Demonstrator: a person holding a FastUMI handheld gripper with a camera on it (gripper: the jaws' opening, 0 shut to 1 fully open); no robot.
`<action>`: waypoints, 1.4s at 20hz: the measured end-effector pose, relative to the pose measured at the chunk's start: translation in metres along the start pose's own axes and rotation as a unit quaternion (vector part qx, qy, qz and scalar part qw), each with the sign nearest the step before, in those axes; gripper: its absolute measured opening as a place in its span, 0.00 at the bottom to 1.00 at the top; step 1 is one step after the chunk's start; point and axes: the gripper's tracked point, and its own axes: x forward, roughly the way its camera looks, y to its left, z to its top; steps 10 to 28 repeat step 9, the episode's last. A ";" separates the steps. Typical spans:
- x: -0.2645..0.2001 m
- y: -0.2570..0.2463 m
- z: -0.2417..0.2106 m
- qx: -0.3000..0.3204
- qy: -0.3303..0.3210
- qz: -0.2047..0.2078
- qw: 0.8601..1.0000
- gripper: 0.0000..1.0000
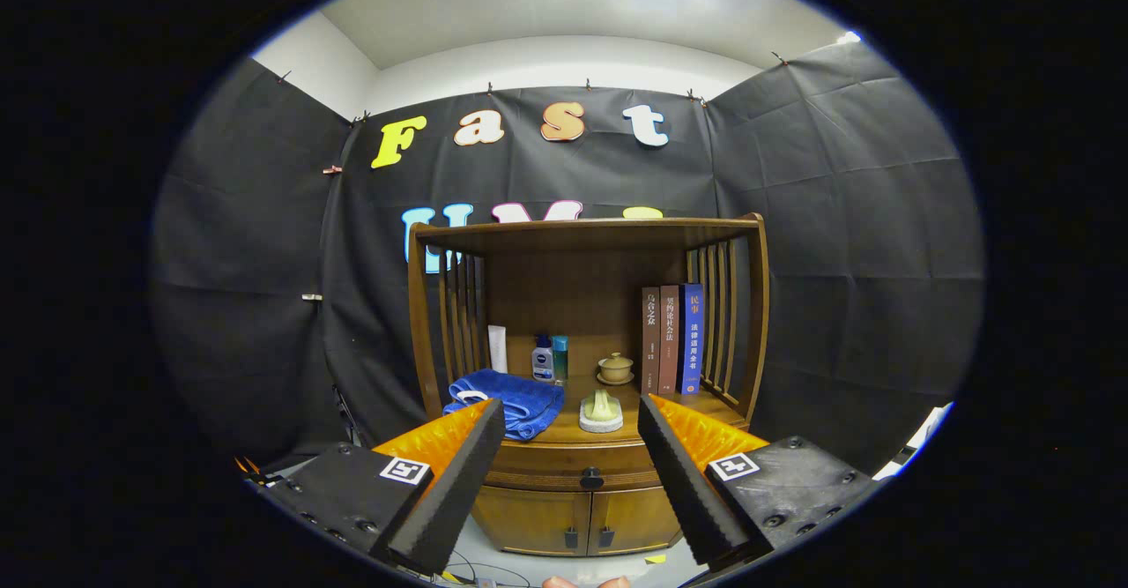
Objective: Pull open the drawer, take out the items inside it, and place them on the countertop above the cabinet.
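Gripper view: claw (571, 429) wide open, holds nothing, fingers apart from cabinet. Between fingers, one drawer (573, 465) closed, one dark knob (591, 479). On desk (564, 436) left to right: one blue towel (511, 401), two bottles (550, 359), one pale figurine (601, 412), one lidded cup (615, 368), three books (671, 339). Below, two doors (577, 519).

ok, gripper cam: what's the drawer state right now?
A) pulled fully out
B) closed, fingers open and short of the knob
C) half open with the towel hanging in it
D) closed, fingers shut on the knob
B: the drawer sits flush in the wooden cabinet, its dark knob is untouched, and the gripper is spread wide with the knob seen in the gap beyond its fingers.
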 end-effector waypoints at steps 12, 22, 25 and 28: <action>0.001 0.004 -0.004 0.000 0.003 0.005 1.000 0.99; 0.001 0.004 -0.004 0.000 0.003 0.005 1.000 0.99; 0.001 0.004 -0.004 0.000 0.003 0.005 1.000 0.99; 0.001 0.004 -0.004 0.000 0.003 0.005 1.000 0.99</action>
